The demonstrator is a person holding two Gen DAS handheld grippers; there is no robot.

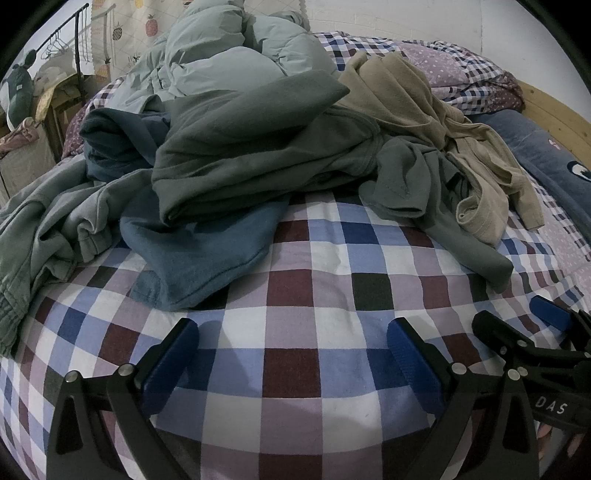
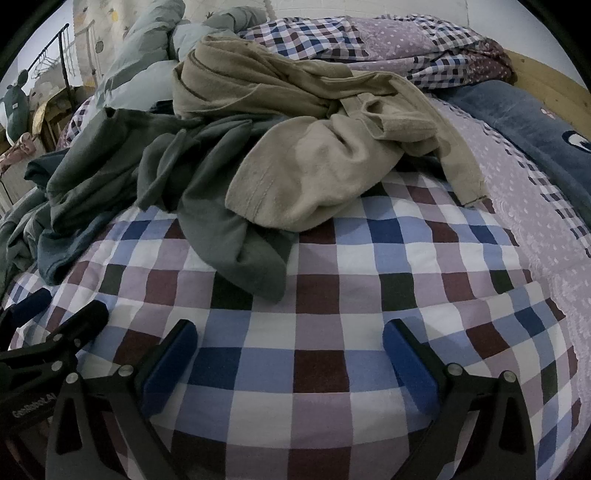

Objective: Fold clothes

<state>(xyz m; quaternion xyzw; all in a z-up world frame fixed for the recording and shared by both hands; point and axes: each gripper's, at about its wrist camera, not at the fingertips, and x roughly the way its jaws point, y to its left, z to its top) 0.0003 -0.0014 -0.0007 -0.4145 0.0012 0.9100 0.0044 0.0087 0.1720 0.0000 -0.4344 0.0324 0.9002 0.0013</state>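
Observation:
A heap of crumpled clothes lies on the checked bedsheet (image 1: 317,280). In it are a dark grey-green garment (image 1: 258,147), a blue one (image 1: 207,251) under it, a pale green one (image 1: 48,221) at the left and a beige one (image 1: 417,96) at the right. My left gripper (image 1: 293,332) hovers open over bare sheet in front of the heap, nothing between its blue pads. In the right wrist view the beige garment (image 2: 314,170) and a grey-green sleeve (image 2: 240,243) lie just ahead of my right gripper (image 2: 290,334), which is open and empty. The other gripper's fingers (image 1: 546,314) show at the lower right of the left view.
A pale puffy quilt (image 1: 229,48) and a rumpled checked blanket (image 2: 388,44) are piled at the back. A dark blue pillow (image 2: 535,122) lies at the right by the wooden bed frame (image 2: 546,81). A clothes rail (image 1: 70,33) stands far left.

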